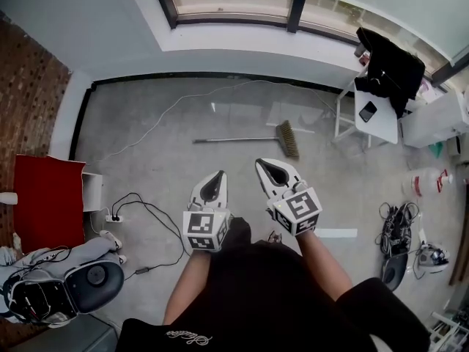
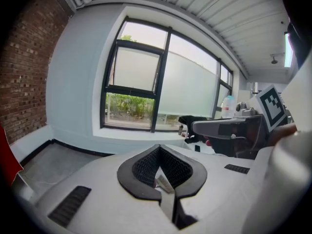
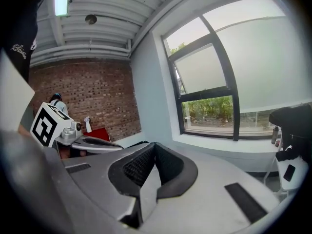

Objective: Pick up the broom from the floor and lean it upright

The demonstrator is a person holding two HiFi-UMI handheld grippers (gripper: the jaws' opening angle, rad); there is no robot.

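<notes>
Left gripper (image 1: 216, 178), right gripper (image 1: 267, 166), both closed, empty, hover short of broom (image 1: 253, 138) on floor (image 1: 146, 160); should open before straddling handle (image 1: 227, 140).

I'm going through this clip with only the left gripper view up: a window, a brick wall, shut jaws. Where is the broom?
Observer: In the head view the broom lies flat on the floor ahead of both grippers, with its bristles to the right.
Operator: Is either gripper touching it?
Observer: No. The left gripper and the right gripper are both short of it, with bare floor between.
Operator: Is the right one open?
Observer: It is shut, and its own view shows nothing between its jaws.
</notes>
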